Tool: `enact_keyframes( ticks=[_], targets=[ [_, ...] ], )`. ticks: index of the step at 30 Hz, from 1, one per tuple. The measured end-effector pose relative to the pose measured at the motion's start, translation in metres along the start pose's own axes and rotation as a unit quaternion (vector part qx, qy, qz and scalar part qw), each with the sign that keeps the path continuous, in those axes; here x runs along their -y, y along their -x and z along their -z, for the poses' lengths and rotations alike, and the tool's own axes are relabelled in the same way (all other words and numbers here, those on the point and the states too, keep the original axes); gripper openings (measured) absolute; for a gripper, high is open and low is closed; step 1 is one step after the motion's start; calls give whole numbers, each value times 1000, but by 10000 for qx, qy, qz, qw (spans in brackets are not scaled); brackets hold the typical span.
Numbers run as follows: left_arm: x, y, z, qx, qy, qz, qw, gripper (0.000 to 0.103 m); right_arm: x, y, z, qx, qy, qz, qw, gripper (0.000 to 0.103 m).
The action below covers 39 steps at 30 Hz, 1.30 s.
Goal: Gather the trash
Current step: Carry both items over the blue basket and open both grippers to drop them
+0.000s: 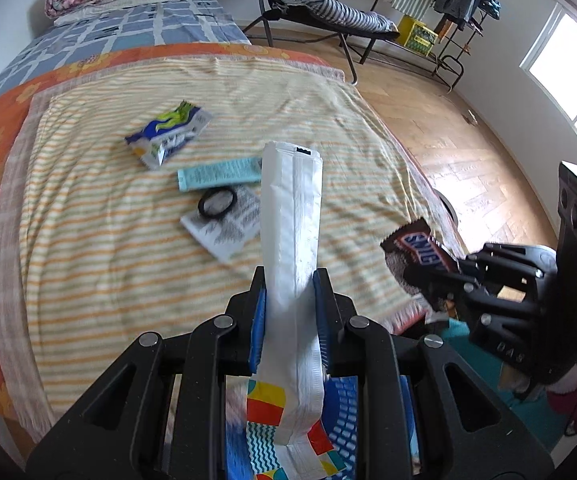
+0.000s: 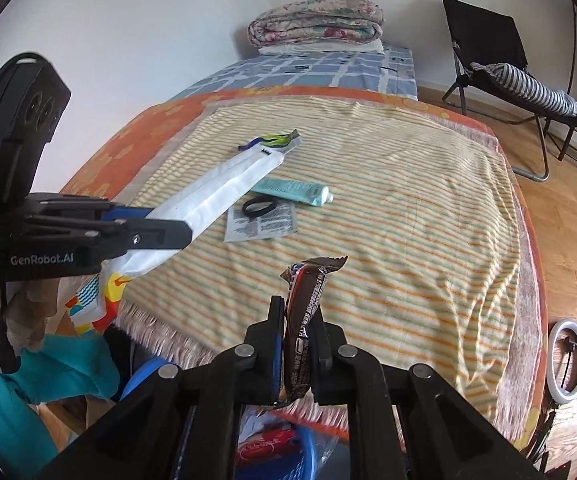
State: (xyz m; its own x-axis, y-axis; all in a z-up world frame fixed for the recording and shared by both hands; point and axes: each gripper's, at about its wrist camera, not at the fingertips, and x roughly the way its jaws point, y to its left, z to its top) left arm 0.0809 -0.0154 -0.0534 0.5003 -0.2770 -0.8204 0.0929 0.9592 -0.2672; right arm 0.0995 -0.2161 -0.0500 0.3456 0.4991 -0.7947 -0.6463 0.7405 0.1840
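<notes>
My left gripper (image 1: 290,280) is shut on a long white pouch (image 1: 292,216) with a coloured printed end, held above the near edge of the striped bed cover; it also shows in the right wrist view (image 2: 216,196). My right gripper (image 2: 298,312) is shut on a brown Snickers wrapper (image 2: 308,304), also seen in the left wrist view (image 1: 420,252). On the cover lie a blue-green wrapper (image 1: 168,134), a teal tube (image 1: 220,174), a black ring (image 1: 217,202) and a printed leaflet (image 1: 224,228).
A blue bin (image 2: 284,452) with trash sits below the bed's near edge under my right gripper. Folded quilts (image 2: 316,20) lie at the bed's far end. A black folding chair (image 2: 500,60) and a clothes rack (image 1: 448,12) stand on the wooden floor.
</notes>
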Motion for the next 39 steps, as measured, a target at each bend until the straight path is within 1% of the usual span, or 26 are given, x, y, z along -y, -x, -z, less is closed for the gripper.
enact_keyframes(
  ticks=[6, 13, 21, 27, 39],
  targets=[
    [8, 11, 32, -88, -206, -9, 9997, 21, -15, 11, 16, 7, 50, -21, 10000, 8],
    [19, 22, 70, -206, -366, 97, 9991, 21, -30, 23, 37, 25, 138, -66, 9999, 8],
    [23, 18, 110, -476, -420, 134, 9979, 21, -44, 29, 61, -37, 242, -119, 9996, 8],
    [26, 18, 130, -611, -460, 175, 9969, 21, -45, 28, 78, -157, 144, -162, 9996, 8],
    [37, -1, 164, -1104, -665, 205, 9914, 21, -50, 19, 102, -425, 115, -222, 9988, 8]
  ],
)
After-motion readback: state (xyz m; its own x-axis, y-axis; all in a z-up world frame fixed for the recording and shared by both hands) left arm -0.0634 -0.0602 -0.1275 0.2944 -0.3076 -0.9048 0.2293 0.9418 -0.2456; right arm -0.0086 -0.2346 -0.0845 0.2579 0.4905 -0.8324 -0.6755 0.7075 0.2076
